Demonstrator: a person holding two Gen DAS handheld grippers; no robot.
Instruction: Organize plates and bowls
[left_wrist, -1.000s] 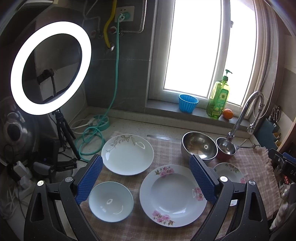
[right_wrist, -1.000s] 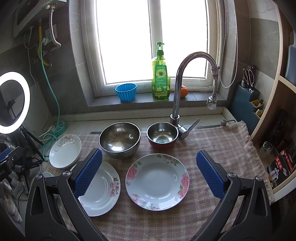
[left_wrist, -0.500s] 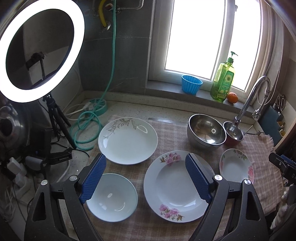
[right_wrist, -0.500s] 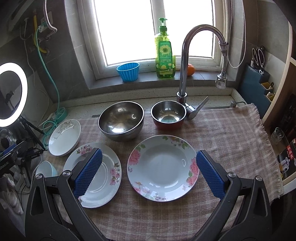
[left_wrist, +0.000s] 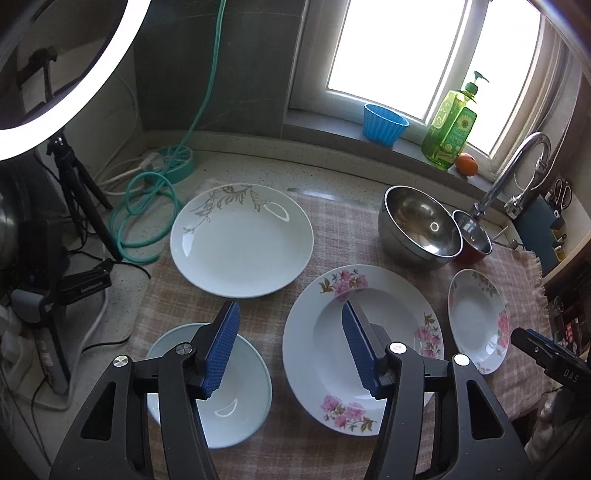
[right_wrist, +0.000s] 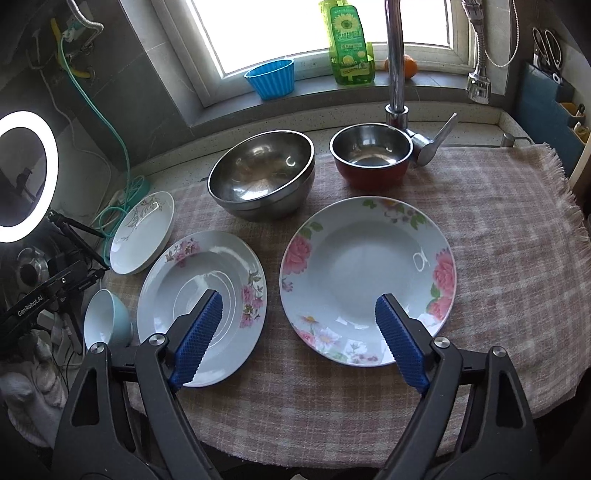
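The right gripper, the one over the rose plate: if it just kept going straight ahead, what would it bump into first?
Most likely the rose plate itself. The right gripper, open and empty, points down at its near half. Depth is hard to judge, but nothing else lies in that line.

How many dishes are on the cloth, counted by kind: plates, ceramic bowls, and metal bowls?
Plates: 3 (leaf-pattern plate, pink-flower plate, rose plate)
Ceramic bowls: 1 (pale blue bowl)
Metal bowls: 2 (large steel bowl, small red-sided steel bowl)
Total: 6
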